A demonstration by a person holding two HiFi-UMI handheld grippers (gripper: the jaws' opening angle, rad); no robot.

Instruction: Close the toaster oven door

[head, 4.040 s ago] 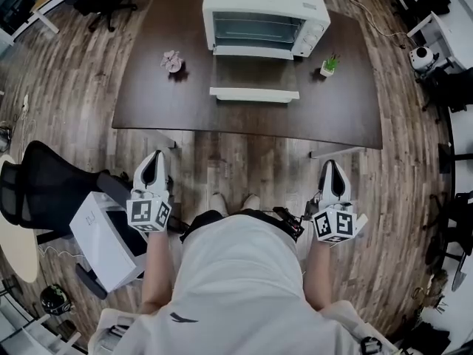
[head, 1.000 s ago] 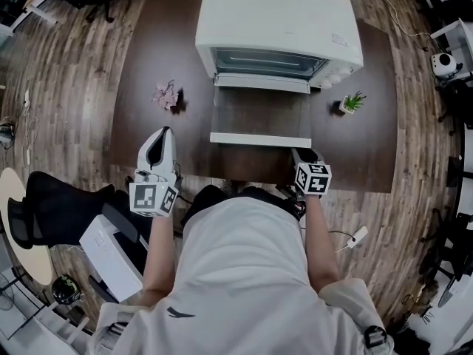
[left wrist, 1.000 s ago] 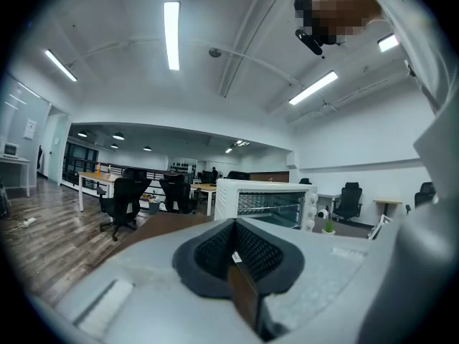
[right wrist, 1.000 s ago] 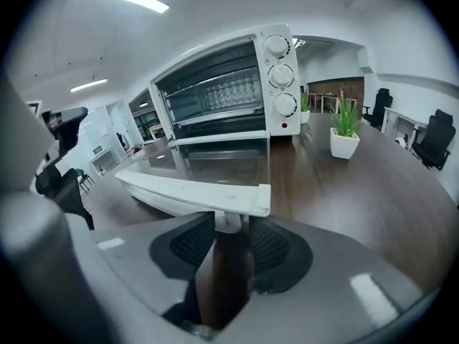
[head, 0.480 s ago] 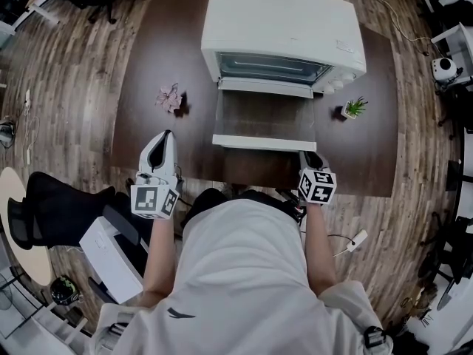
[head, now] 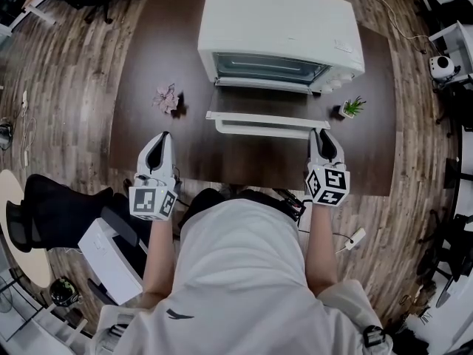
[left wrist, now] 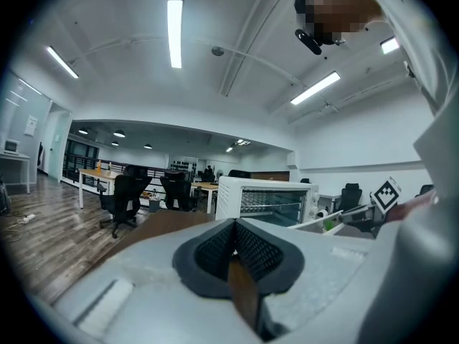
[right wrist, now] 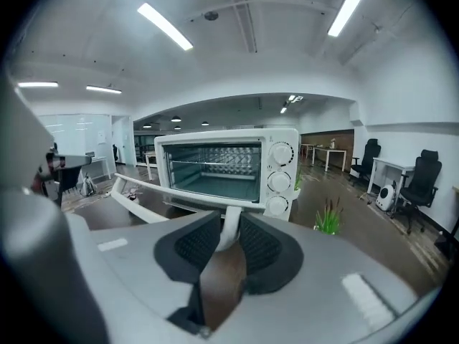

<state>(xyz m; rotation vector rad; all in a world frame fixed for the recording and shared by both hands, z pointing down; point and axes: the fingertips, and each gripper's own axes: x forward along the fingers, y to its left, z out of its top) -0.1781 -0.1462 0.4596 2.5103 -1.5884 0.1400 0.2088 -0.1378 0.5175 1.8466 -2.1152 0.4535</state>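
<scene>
A white toaster oven [head: 281, 21] stands at the back of the dark table [head: 148, 146]. Its drop-down door [head: 259, 115] is partly raised, with the white handle bar [head: 262, 130] along its front edge. My right gripper [head: 319, 136] is at the handle's right end. In the right gripper view the handle's white post [right wrist: 229, 224] sits between the pads, which press on it while the jaws are opening slightly. The oven [right wrist: 222, 167] fills the middle of that view. My left gripper [head: 160, 142] hovers at the table's front left, pads together [left wrist: 231, 239], holding nothing.
A pink flower ornament [head: 165, 97] lies left of the oven. A small potted plant [head: 352, 107] stands to the oven's right. A black office chair [head: 52, 205] and a white box [head: 111, 254] are on the floor at my left.
The door has swung up from lying flat to partly raised. My right gripper moved forward and up with the handle's right end. The left gripper stayed put.
</scene>
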